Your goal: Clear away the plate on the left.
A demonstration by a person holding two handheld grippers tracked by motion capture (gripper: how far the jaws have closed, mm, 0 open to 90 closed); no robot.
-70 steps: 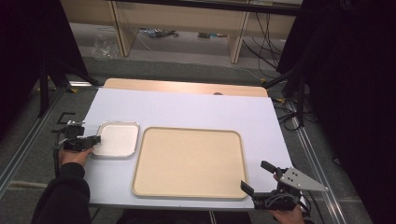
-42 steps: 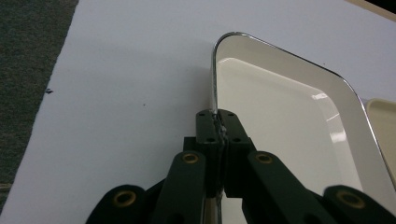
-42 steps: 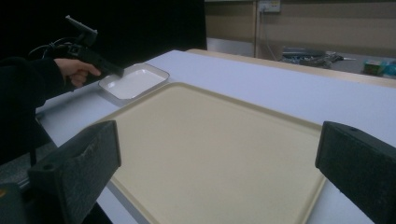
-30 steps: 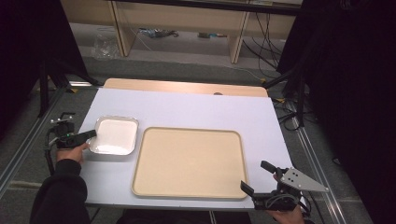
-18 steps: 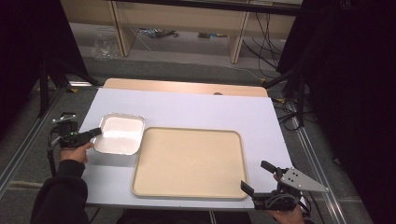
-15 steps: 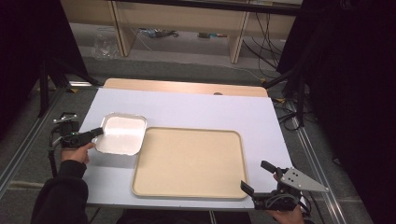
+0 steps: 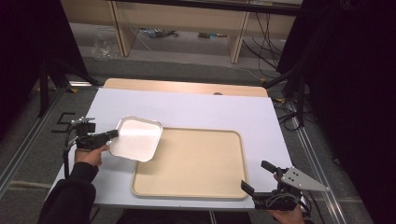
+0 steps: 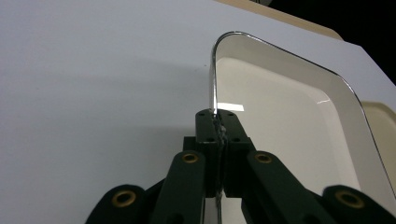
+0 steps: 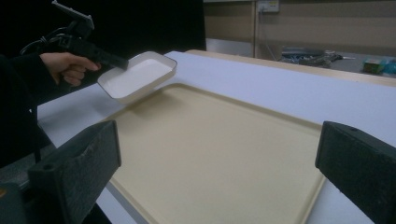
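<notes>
At the left of the high view, the left gripper (image 7: 111, 134) is clamped on the rim of a white square dish (image 7: 136, 138), holding it lifted and tilted over the upper-left corner of a beige tray (image 7: 196, 163) on a white table (image 7: 205, 107). At the lower right, the right gripper (image 7: 256, 176) rests with jaws spread wide, gripping nothing.

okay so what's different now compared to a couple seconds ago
The left gripper, shut on the white dish's rim, has lifted it off the table and carried it right, over the tray's left edge. The tray and the open right gripper stayed put.
</notes>
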